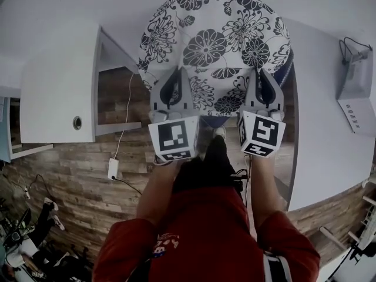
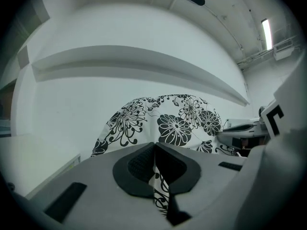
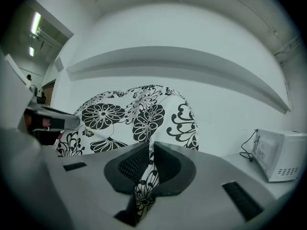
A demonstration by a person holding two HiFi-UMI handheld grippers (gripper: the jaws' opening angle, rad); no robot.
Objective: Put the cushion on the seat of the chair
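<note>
Nearest, just below the cushion (image 1: 214, 40) in the head view, is the person's red top (image 1: 200, 234). Next come the left tongs (image 1: 175, 75) and right tongs (image 1: 262, 75) — each clamped tight on the cushion's near edge, with flowered fabric pinched between the pads. The black-and-white cushion hangs spread between them, above the wooden floor (image 1: 76, 175). A white left tabletop (image 1: 59, 87) flanks the cushion, and a right tabletop (image 1: 323, 110) on the other side carries a microwave (image 1: 355, 93).
</note>
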